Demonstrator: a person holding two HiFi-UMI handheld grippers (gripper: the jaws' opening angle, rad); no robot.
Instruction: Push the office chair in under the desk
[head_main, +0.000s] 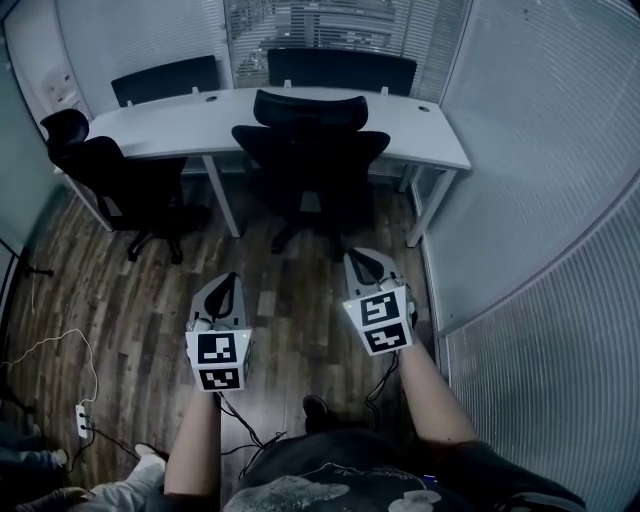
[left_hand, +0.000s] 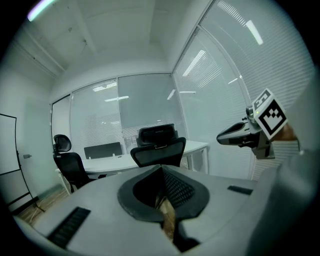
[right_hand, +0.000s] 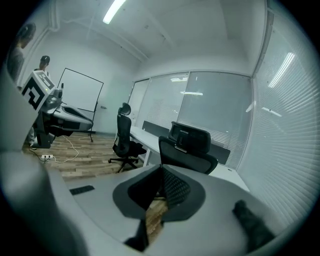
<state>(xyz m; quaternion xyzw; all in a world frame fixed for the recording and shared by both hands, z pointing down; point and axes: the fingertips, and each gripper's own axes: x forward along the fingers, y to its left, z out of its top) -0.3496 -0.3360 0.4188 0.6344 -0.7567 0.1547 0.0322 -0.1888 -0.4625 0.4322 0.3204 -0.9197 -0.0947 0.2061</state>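
Observation:
A black office chair (head_main: 310, 160) with a headrest stands at the white desk (head_main: 430, 135), its back toward me and its seat near the desk's front edge. Both grippers hang over the wood floor, short of the chair and not touching it. My left gripper (head_main: 231, 278) is shut with nothing in it. To its right, my right gripper (head_main: 357, 258) is also shut and empty. In the left gripper view the chair (left_hand: 159, 150) stands beyond the closed jaws, with the right gripper (left_hand: 240, 136) at the side. The right gripper view shows the chair (right_hand: 187, 150) ahead and the left gripper (right_hand: 75, 120) at its left.
A second black chair (head_main: 110, 170) sits at the desk's left end. A power strip (head_main: 80, 420) and cables lie on the floor at the lower left. Blind-covered glass walls (head_main: 540, 200) close in the right side. A whiteboard (right_hand: 80, 95) stands far left.

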